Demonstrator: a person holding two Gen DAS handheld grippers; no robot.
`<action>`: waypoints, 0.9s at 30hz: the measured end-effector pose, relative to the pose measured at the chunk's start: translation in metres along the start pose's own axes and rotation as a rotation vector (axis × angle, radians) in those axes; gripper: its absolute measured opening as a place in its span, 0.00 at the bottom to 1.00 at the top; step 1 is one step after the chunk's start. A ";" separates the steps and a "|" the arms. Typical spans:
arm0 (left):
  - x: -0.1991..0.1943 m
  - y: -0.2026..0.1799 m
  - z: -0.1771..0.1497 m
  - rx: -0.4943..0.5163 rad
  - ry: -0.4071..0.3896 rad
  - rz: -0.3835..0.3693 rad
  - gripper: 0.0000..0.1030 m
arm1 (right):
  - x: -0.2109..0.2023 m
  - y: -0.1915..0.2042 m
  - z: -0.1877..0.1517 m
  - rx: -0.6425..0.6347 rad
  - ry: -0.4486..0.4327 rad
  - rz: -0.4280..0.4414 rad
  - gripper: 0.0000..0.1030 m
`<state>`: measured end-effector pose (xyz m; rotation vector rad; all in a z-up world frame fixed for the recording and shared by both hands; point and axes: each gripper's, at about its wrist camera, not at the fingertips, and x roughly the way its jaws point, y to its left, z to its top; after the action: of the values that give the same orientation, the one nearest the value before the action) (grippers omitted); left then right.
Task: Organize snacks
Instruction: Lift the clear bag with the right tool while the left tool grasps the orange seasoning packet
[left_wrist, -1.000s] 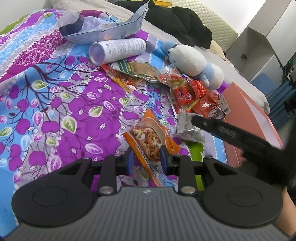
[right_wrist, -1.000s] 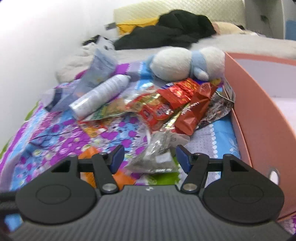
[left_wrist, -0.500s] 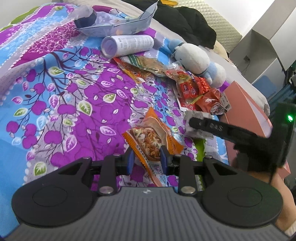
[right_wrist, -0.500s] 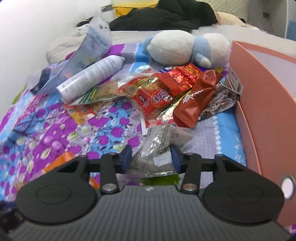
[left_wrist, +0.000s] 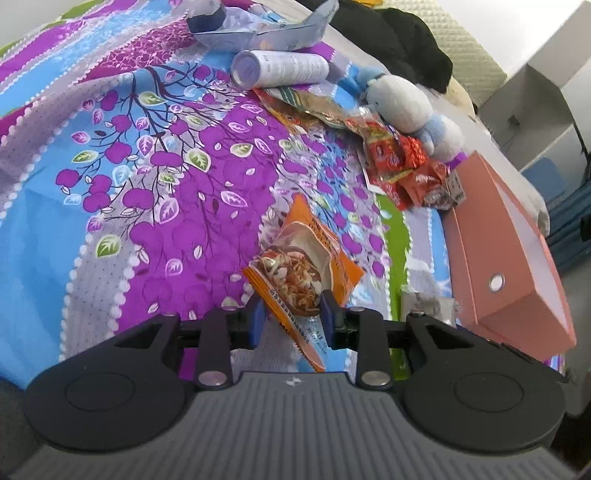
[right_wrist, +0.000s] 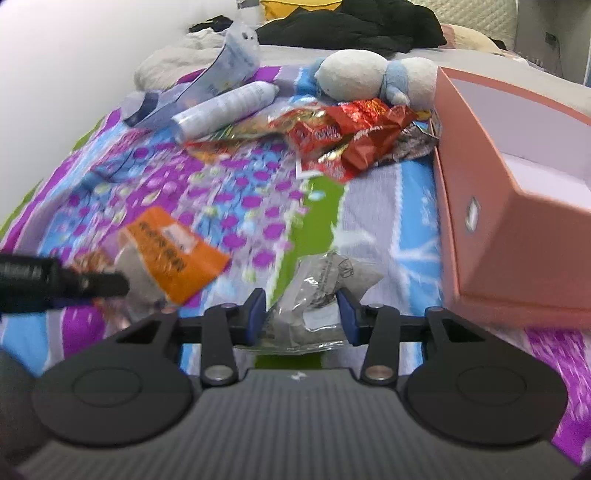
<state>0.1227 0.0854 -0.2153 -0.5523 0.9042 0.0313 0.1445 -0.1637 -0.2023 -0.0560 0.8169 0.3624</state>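
Left wrist view first: the left gripper (left_wrist: 291, 319) is clamped on the near end of the orange packet (left_wrist: 303, 269), whose long axis runs away from the fingers and up toward the far end of the bed (left_wrist: 155, 177). The pink box (left_wrist: 513, 258) lies well off to that gripper's right, open side up, long axis running away from the camera.

Right wrist view: the right gripper (right_wrist: 301, 312) has the grey packet (right_wrist: 314, 295) squeezed between its blue pads, the bag bulging forward out of the grip. The box (right_wrist: 476, 221) stands just to the right of this gripper and a little ahead, much nearer than it is to the left one. By my judgement the grey packet goes in first, with a short swing rightward and over the near wall. The remaining red snacks (right_wrist: 347, 133) sit heaped against the box's far left corner.
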 end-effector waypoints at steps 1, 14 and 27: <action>-0.001 -0.001 -0.001 0.011 0.012 0.011 0.40 | -0.004 0.000 -0.004 -0.003 -0.001 0.003 0.44; -0.010 -0.019 -0.003 0.261 0.048 0.140 0.88 | -0.005 -0.014 -0.019 0.101 -0.013 -0.011 0.66; 0.036 -0.058 0.002 0.620 0.089 0.213 0.91 | 0.001 -0.016 -0.025 0.185 -0.044 -0.003 0.65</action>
<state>0.1617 0.0295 -0.2158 0.1212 0.9965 -0.0802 0.1337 -0.1833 -0.2217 0.1226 0.8038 0.2832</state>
